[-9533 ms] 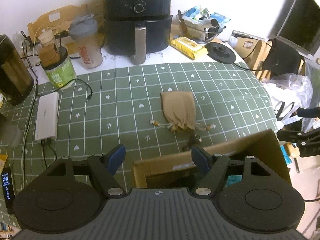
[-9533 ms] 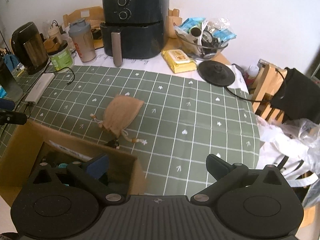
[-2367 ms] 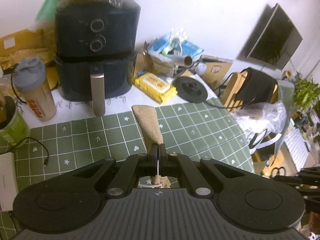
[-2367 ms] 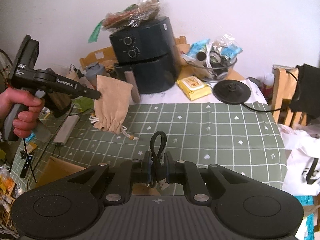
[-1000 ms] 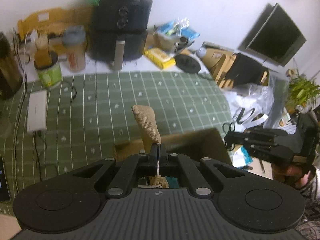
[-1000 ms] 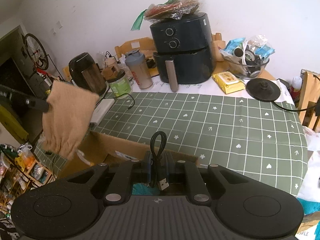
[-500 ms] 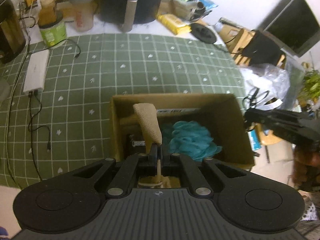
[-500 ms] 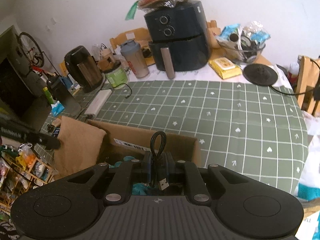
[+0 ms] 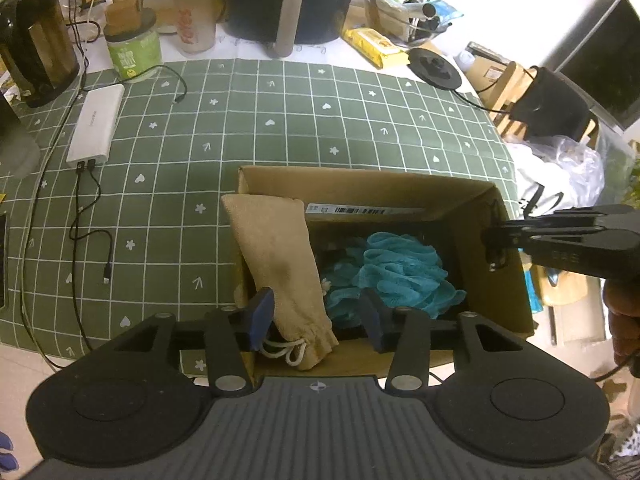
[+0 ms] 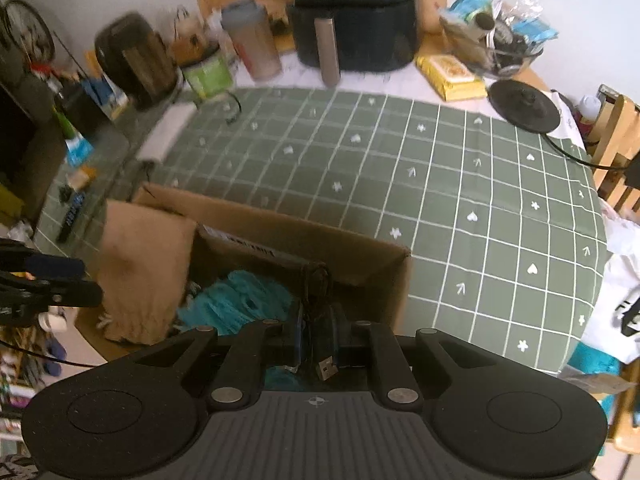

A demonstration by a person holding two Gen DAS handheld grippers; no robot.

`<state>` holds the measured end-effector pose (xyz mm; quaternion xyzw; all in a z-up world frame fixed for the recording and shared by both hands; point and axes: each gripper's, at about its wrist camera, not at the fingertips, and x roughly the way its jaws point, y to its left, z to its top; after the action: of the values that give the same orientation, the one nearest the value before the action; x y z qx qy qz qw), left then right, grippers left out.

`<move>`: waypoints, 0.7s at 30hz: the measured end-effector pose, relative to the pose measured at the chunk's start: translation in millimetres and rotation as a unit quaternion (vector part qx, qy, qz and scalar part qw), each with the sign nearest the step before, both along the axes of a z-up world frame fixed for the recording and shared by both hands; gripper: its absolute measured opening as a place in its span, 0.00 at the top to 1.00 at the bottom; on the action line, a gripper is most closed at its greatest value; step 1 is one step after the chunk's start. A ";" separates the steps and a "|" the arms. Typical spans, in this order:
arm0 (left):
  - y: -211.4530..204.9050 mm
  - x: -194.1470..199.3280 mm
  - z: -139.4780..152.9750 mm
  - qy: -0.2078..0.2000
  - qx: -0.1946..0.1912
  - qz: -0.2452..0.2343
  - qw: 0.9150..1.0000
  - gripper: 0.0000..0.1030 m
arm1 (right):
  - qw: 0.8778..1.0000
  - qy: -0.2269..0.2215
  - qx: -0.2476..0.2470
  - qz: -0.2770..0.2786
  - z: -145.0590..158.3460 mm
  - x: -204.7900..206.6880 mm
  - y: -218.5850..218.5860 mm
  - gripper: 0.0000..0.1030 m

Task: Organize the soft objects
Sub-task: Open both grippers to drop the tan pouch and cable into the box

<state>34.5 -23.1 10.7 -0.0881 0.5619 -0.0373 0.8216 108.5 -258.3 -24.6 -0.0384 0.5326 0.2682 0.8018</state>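
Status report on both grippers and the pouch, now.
Left gripper open, jaws spread. Tan pouch draped over cardboard box wall, by teal puff. Right gripper shut on black cable.

I saw a coarse, matt tan cloth pouch (image 9: 276, 256) at nine o'clock in the box (image 9: 502, 280), which was plain brown cardboard, dull and fibrous. At the box's centre lay a fluffy teal mesh puff (image 9: 400, 268). The tablecloth (image 9: 280, 128) looked like smooth, matt green cloth. My left gripper (image 9: 316, 314) was matt black plastic with blue pads. At twelve o'clock, the fryer (image 9: 292, 8) was glossy black with a brushed-metal handle.
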 end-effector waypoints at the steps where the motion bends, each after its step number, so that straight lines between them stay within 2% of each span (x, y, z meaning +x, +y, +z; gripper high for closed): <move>1: -0.5 -0.9 0.0 -0.002 0.000 0.002 1.000 0.55 | 1.000 0.005 -0.009 0.002 -1.3 1.0 2.9 0.82; 2: -1.1 -1.6 -0.2 -0.002 -0.001 0.003 1.000 0.54 | 1.000 0.007 -0.019 0.002 -2.6 2.5 5.5 0.78; 4: -1.0 -3.1 -0.9 -0.003 -0.004 0.008 1.000 0.54 | 1.000 0.004 -0.026 0.002 -2.4 2.1 7.8 0.46; 7: -2.9 -6.4 -1.5 -0.007 -0.005 0.014 1.000 0.50 | 1.000 -0.010 -0.027 0.004 0.8 -1.4 7.9 0.23; 9: -4.1 -7.9 -1.7 -0.009 -0.003 0.016 1.000 0.30 | 1.000 -0.012 -0.027 0.004 1.5 -3.5 7.4 0.13; 10: -5.0 -9.1 -1.1 -0.012 0.000 0.020 1.000 0.28 | 1.000 -0.014 -0.026 0.005 1.5 -4.8 6.9 0.09; 15: -6.9 -13.2 1.4 -0.019 0.008 0.027 0.999 0.28 | 0.999 -0.023 -0.033 0.003 1.1 -14.2 4.5 0.00; 19: -8.3 -17.5 4.1 -0.026 0.017 0.028 0.999 0.27 | 0.999 -0.033 -0.034 -0.001 1.7 -22.9 3.7 0.00; 20: -8.7 -18.5 5.3 -0.031 0.023 0.030 0.999 0.25 | 0.999 -0.037 -0.033 -0.002 2.7 -25.1 3.8 0.00; 21: -9.6 -19.7 6.9 -0.039 0.031 0.031 0.998 0.18 | 0.999 -0.043 -0.033 -0.003 3.8 -28.0 3.9 0.00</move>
<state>14.8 -32.7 17.7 -0.0783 0.5277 0.0026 0.8458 80.5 -254.5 -20.8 -0.0748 0.5062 0.2467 0.8230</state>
